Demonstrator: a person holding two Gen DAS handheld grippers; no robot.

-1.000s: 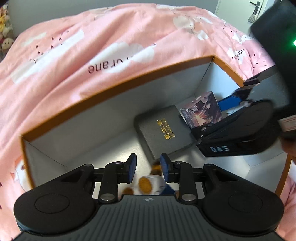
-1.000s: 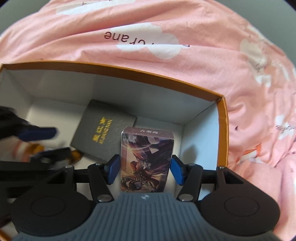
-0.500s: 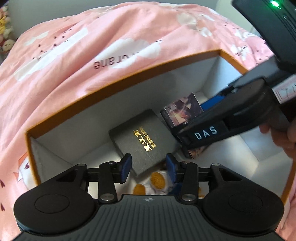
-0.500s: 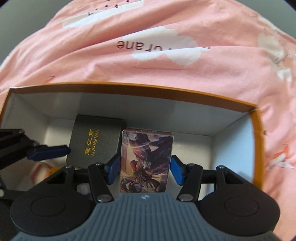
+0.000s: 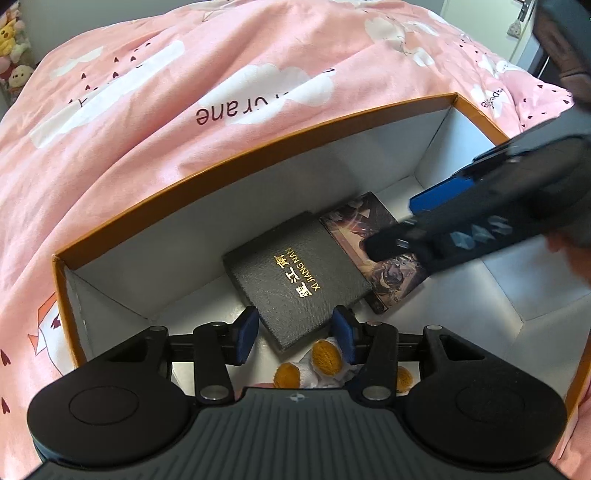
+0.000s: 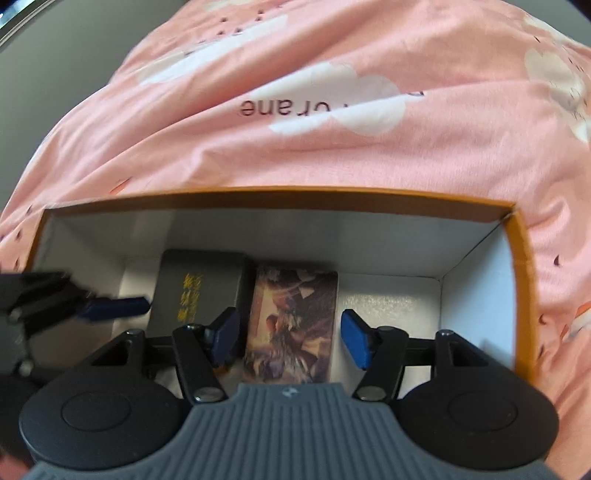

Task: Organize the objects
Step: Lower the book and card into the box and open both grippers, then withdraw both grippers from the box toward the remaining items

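An orange-rimmed box (image 5: 258, 155) with white walls sits on the bed; its rim shows in the right wrist view (image 6: 295, 195). On its floor lie a black case with gold lettering (image 5: 295, 273) (image 6: 199, 288) and a picture card box (image 5: 384, 258) (image 6: 295, 321), side by side. A white toy with orange spots (image 5: 325, 358) lies under my left gripper (image 5: 295, 334), which is open and empty. My right gripper (image 6: 291, 338) is open above the card box, jaws apart from its sides. It crosses the left wrist view (image 5: 480, 229).
A pink cloud-print duvet (image 5: 221, 81) surrounds the box on all sides. Plush toys (image 5: 13, 48) stand at the far left edge. A door (image 5: 524, 26) shows at the far right.
My right gripper has opened and let go of the card box, which now lies flat beside the black case. Both grippers have lifted back from the box floor.
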